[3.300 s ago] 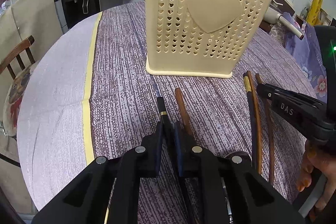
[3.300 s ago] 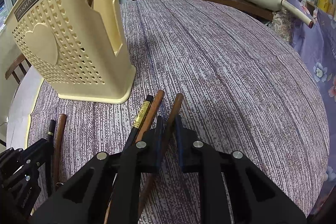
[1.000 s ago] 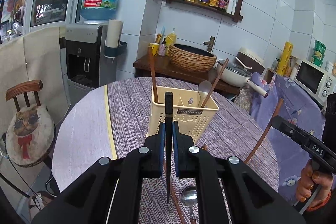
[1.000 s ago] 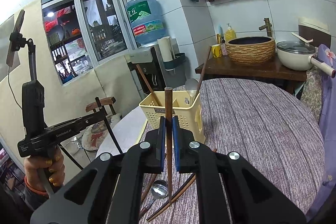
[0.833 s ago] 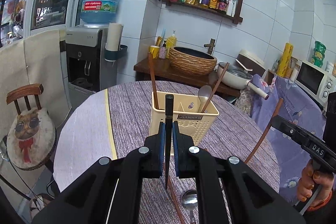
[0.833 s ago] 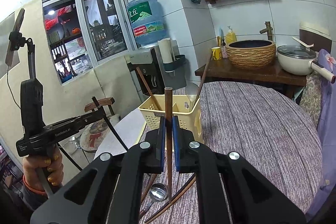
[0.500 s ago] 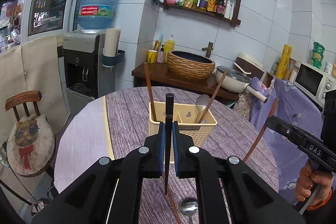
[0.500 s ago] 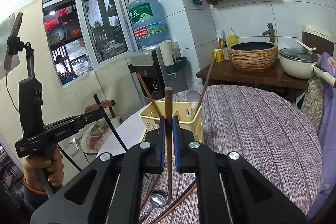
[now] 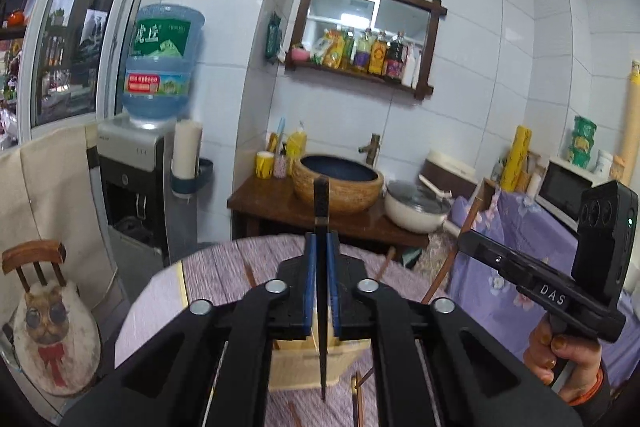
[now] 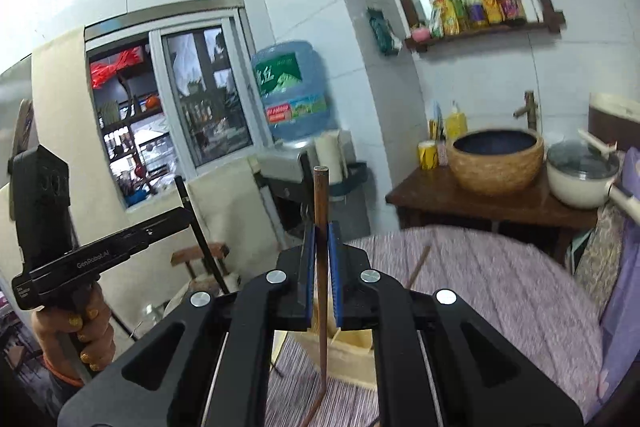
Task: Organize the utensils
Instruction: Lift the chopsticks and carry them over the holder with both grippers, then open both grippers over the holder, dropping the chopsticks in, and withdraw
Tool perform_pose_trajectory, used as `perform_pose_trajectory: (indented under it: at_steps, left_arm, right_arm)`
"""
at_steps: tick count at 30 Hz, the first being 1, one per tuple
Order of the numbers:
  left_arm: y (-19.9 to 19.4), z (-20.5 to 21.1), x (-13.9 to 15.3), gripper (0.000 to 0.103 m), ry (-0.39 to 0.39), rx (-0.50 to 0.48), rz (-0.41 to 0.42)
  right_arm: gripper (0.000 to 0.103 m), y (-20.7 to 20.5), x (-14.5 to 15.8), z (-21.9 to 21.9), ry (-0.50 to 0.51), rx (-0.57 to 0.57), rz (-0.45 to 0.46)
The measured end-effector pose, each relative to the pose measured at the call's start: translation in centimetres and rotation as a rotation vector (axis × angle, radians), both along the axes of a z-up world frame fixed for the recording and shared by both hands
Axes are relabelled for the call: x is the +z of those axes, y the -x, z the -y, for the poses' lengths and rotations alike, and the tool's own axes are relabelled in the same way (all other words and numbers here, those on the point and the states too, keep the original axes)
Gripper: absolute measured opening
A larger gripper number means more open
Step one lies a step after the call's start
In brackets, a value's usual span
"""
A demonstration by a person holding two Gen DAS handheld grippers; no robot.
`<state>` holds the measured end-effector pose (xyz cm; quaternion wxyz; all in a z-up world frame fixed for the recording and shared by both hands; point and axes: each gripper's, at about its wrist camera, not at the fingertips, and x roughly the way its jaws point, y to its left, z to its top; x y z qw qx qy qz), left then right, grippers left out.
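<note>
My left gripper [image 9: 321, 247] is shut on a black chopstick [image 9: 321, 211] held upright, its tip hanging in front of the cream utensil basket [image 9: 296, 359], which is mostly hidden behind the jaws. My right gripper [image 10: 321, 239] is shut on a brown wooden chopstick [image 10: 321, 195], also upright, above the same basket [image 10: 352, 351]. In the left wrist view the right gripper [image 9: 464, 241] shows at the right with its brown chopstick [image 9: 460, 251]. In the right wrist view the left gripper [image 10: 182, 213] shows at the left with its black chopstick [image 10: 200, 239].
The round table [image 10: 500, 287] has a purple striped cloth. Utensils stand in the basket [image 10: 418, 265]. Loose chopsticks lie on the table in front of it [image 9: 358, 399]. A side counter with a woven bowl [image 9: 338, 183] and a pot [image 9: 416, 211] stands behind. A cat-cushion chair [image 9: 48, 327] stands left.
Both grippers have moved closer to the basket with their chopsticks held upright, and both views have tilted up, so the basket now sits low behind the jaws.
</note>
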<state>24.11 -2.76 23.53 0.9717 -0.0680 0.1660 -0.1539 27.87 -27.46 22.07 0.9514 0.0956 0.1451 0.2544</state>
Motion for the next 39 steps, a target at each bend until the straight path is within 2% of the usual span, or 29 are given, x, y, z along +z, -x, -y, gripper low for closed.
perform_pose_trajectory:
  at_steps: [3,6,9,12,14,16,18,20,21,22,24,26,27,28,30,31,33,35,37,39]
  left_arm:
    - [-2.1,0.2,1.2,0.002,0.003,0.034,0.017]
    - [-4.0,0.3,0.5,0.002,-0.011,0.088,0.022]
    - [-5.8,-0.4,-2.2,0.002,0.024,0.091,-0.047]
    - [-6.0,-1.5,-5.5,0.002,0.031,0.124,-0.084]
    - [-6.0,-2.5,-7.1,0.002,0.071,0.128,-0.113]
    - [-6.1,-2.9,-8.7,0.002,0.062,0.115,-0.158]
    - [-5.8,-3.1,-9.3,0.003,0.043,0.125,-0.170]
    - [-5.2,-3.7,-10.2,0.011,0.031,0.125,-0.184]
    - [-4.9,-4.3,-10.6,0.025,0.045,0.130,-0.183]
    - [-4.2,-5.3,-11.3,0.045,0.090,0.159,-0.169]
    - [-3.8,-6.1,-13.0,0.048,0.135,0.176,-0.148]
    - [-4.0,-6.4,-14.7,0.048,0.171,0.209,-0.136]
    - [-4.3,-6.6,-15.7,0.048,0.216,0.205,-0.125]
    - [-4.9,-6.7,-16.5,0.048,0.255,0.205,-0.136]
    - [-5.8,-6.5,-17.2,0.048,0.279,0.198,-0.184]
    - [-6.0,-6.1,-17.1,0.048,0.283,0.174,-0.190]
    - [-5.6,-5.2,-16.1,0.048,0.239,0.128,-0.183]
    - [-4.4,-5.1,-15.0,0.051,0.202,0.125,-0.170]
    - [-3.0,-5.5,-14.7,0.069,0.182,0.128,-0.164]
    - [-1.4,-6.1,-14.7,0.076,0.137,0.155,-0.172]
  right_arm:
    - [0.008,-1.4,1.5,-0.5,-0.009,-0.038,0.029]
    - [0.008,-2.7,1.0,-1.3,0.030,-0.087,0.060]
    - [0.008,-4.5,-1.5,-1.9,0.049,-0.101,0.013]
    - [0.008,-5.4,-3.5,-2.3,0.060,-0.117,0.015]
    - [0.008,-6.5,-4.6,-2.9,0.081,-0.103,-0.036]
    - [0.008,-6.9,-5.6,-3.5,0.093,-0.093,-0.060]
    - [0.008,-7.1,-6.6,-4.0,0.115,-0.094,-0.070]
    - [0.008,-7.3,-7.5,-4.1,0.120,-0.100,-0.076]
    - [0.008,-7.4,-8.0,-4.2,0.118,-0.100,-0.083]
    - [0.008,-7.6,-8.4,-4.1,0.111,-0.099,-0.095]
    - [0.008,-7.8,-9.2,-4.0,0.096,-0.090,-0.111]
    - [0.022,-7.3,-9.5,-4.0,0.106,-0.111,-0.103]
    - [0.044,-6.4,-9.6,-3.8,0.104,-0.137,-0.084]
    - [0.061,-5.5,-9.6,-3.5,0.096,-0.157,-0.060]
    - [0.067,-3.3,-9.2,-3.1,0.102,-0.172,0.003]
    - [0.074,-2.3,-8.9,-3.0,0.121,-0.181,0.040]
    - [0.081,0.0,-8.4,-2.7,0.152,-0.210,0.126]
    - [0.081,1.5,-8.3,-2.7,0.162,-0.206,0.156]
    - [0.081,2.4,-8.9,-3.5,0.193,-0.167,0.150]
    - [0.081,3.2,-9.9,-4.8,0.225,-0.130,0.121]
